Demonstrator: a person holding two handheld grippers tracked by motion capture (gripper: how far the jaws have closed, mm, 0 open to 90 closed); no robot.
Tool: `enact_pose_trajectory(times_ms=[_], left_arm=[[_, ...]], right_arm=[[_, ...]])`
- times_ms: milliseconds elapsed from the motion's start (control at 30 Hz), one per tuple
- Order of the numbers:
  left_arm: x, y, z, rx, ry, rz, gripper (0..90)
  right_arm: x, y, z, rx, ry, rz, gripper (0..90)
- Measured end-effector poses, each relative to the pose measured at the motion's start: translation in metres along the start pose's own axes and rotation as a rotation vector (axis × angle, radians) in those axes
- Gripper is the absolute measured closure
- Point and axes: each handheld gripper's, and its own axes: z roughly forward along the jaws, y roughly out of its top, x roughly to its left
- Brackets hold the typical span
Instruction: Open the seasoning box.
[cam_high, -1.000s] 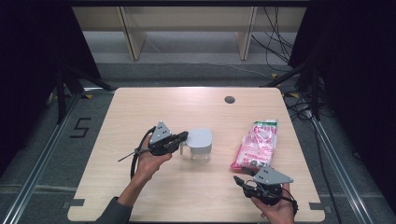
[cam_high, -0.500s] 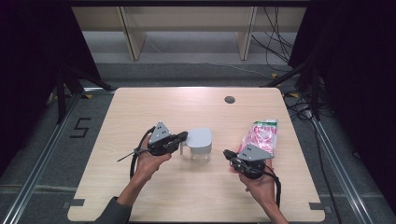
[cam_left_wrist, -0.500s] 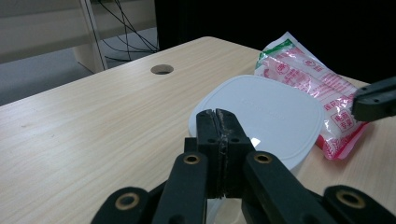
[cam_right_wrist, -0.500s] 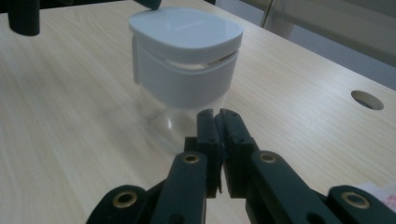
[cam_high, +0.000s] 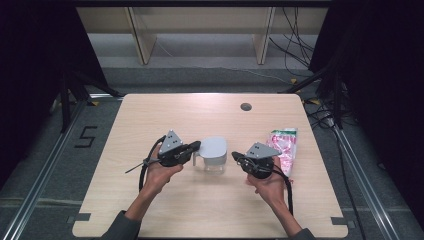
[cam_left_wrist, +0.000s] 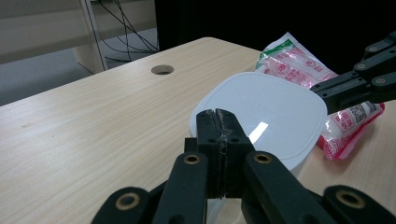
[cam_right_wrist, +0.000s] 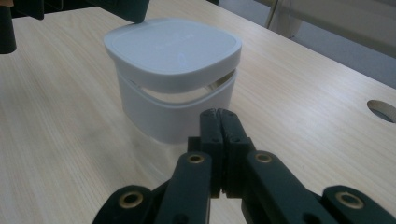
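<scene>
Grippers flanked a white lidded container (cam_high: 213, 154) on the desk (cam_high: 165, 115): left gripper (cam_left_wrist: 218, 135) and right gripper (cam_right_wrist: 220, 133) fingers pressed together (both empty).

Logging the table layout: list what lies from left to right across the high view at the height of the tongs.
left tongs → white lidded container → right tongs → pink snack bag

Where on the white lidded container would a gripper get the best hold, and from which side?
Probably the overhanging lid edge of the white container, from the right gripper's side: a curved gap under the rim there gives a jaw room. Its jaws are shut now, so they must open first.
</scene>
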Motion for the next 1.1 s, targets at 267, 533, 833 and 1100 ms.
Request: enact_pose_trajectory(times_ms=[267,533,833,1100], left_arm=[[0.0,0.0,0.0,-0.002,-0.001,-0.006,88.4],[0.001,-0.001,0.0,0.0,0.0,0.0,88.8],[0.002,-0.002,-0.001,-0.003,-0.001,-0.002,88.9],[0.003,-0.002,-0.001,-0.004,-0.006,-0.012,87.8]], right_arm=[[0.004,0.006,0.004,0.006,0.01,-0.03,90.0],[0.005,0.008,0.007,0.004,-0.001,-0.044,90.0],[0.007,0.009,0.007,0.001,0.002,-0.044,90.0],[0.011,0.02,0.005,-0.023,0.012,-0.057,90.0]])
